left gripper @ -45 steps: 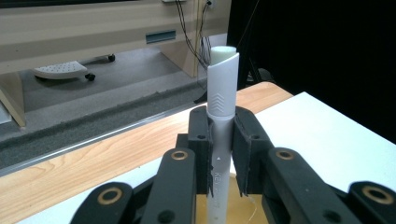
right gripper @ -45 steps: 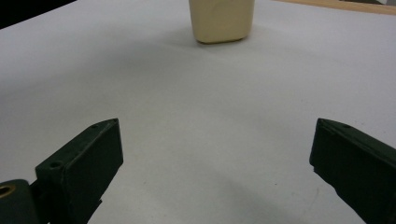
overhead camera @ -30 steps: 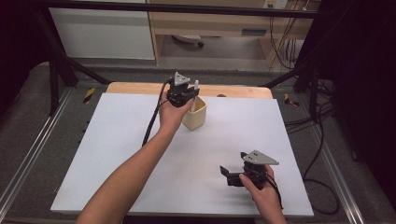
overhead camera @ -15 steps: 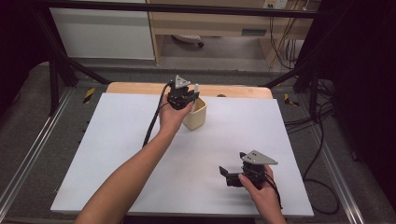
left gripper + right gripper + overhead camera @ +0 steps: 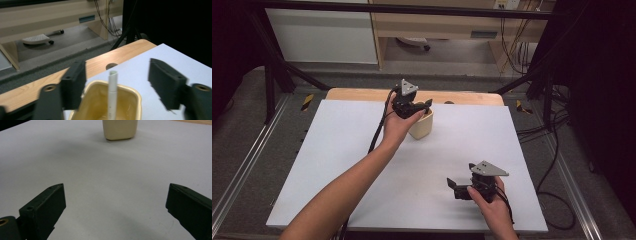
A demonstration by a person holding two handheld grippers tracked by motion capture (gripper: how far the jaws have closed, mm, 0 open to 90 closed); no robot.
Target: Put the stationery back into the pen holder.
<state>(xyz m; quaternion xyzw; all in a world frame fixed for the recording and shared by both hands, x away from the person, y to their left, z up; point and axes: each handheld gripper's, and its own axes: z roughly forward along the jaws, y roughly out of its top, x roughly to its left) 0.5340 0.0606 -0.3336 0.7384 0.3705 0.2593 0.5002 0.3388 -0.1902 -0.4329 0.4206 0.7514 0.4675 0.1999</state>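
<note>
Over the cream cup (image 5: 107, 100) at the table's far edge, the left gripper (image 5: 116, 80) has just been spread, so the white pen (image 5: 112, 95) is left standing inside; the right gripper (image 5: 113, 212) is rested wide apart nearby.

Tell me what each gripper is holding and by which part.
Nothing. The left gripper has just opened around the pen in the cup; the right gripper is open.

Dim surroundings, bright sheet, blurred claws

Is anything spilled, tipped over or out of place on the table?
Nothing stands out. The cream cup stands upright on the white table, with a white pen standing in it. No spill shows.
</note>
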